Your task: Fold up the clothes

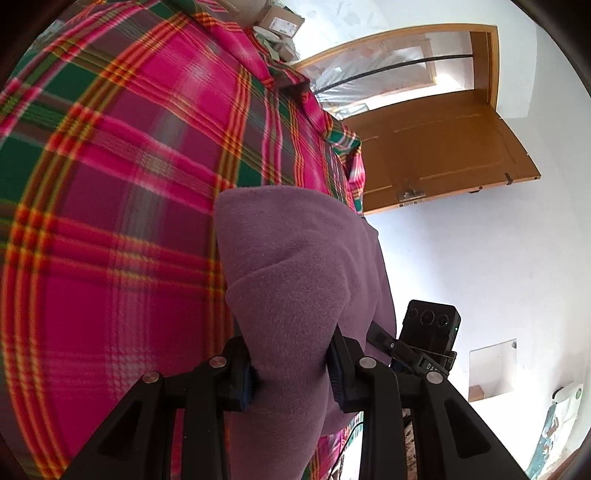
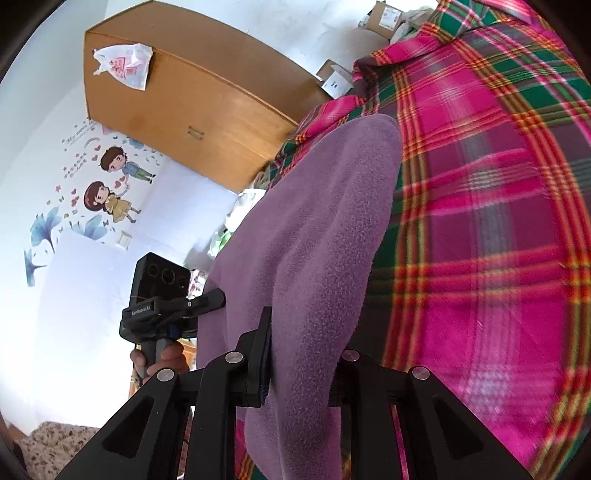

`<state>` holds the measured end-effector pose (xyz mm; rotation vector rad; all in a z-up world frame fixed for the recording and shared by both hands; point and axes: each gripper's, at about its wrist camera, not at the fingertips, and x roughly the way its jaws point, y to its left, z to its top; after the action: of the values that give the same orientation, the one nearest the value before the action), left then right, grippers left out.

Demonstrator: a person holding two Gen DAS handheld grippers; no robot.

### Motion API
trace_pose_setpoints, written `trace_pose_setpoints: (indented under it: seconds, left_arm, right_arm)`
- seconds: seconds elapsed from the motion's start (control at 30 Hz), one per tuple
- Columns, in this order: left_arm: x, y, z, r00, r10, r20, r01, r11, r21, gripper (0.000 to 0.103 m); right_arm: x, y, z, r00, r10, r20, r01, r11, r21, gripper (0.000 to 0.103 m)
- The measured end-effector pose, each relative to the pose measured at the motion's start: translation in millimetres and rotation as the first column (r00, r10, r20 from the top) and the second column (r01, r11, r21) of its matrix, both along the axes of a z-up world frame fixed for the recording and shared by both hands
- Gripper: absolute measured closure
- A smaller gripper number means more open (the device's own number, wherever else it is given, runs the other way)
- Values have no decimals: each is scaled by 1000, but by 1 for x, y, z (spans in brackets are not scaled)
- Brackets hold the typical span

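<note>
- The left gripper (image 1: 291,365) is closed on a fold of a purple fleece garment (image 1: 295,266); the soft cloth fills the space between its two black fingers (image 1: 341,369).
- The right gripper (image 2: 303,365) also clamps the same purple fleece garment (image 2: 317,229). Its left finger (image 2: 258,354) presses against the cloth, and the other finger is mostly hidden behind the fleece.
- The garment runs forward from each gripper in a thick rounded roll and lies over a plaid blanket (image 1: 110,184) in pink, green and orange, which covers the surface under it.
- In the right wrist view the plaid blanket (image 2: 480,221) fills the right side, and the fleece lies along its left edge.
- In the left wrist view the other gripper's camera unit (image 1: 430,325) shows just beside the garment, on the right.
- In the right wrist view a hand (image 2: 162,363) holds the handle of the other gripper, left of the fleece.
- Behind, a wooden door (image 1: 443,147) stands open in a white wall.
- A wooden cupboard (image 2: 192,110) carries a white plastic bag (image 2: 123,64), and cartoon stickers (image 2: 107,184) are on the wall beside it.
- Cardboard boxes (image 2: 384,16) stand at the far end of the blanket.
</note>
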<state>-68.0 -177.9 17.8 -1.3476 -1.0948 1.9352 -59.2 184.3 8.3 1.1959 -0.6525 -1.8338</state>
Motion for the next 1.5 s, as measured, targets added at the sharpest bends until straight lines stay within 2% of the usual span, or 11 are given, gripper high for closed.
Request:
trace_pose_setpoints:
  seconds: [0.5,0.83,1.17,1.5]
  left_arm:
    - [-33,-60,-11,995,98,3,-98,995,-2,71]
    - [-60,-78,-18,991,130,9,-130,991,-15,71]
    - [-74,-96,-22,990,142,20,-141,989,-46,70]
    - [-74,-106,-36,989,140,41,-139,990,-19,67]
  right_arm:
    - [-41,-61,-7,1000,19,10,-19,1000,-22,84]
    - [-63,-89,-10,1000,8,0,-8,1000,-24,84]
    - [-83,-102,-22,1000,-20,1,20,1000,-15,84]
    - [-92,-103,-36,999,-39,22,38,999,22,82]
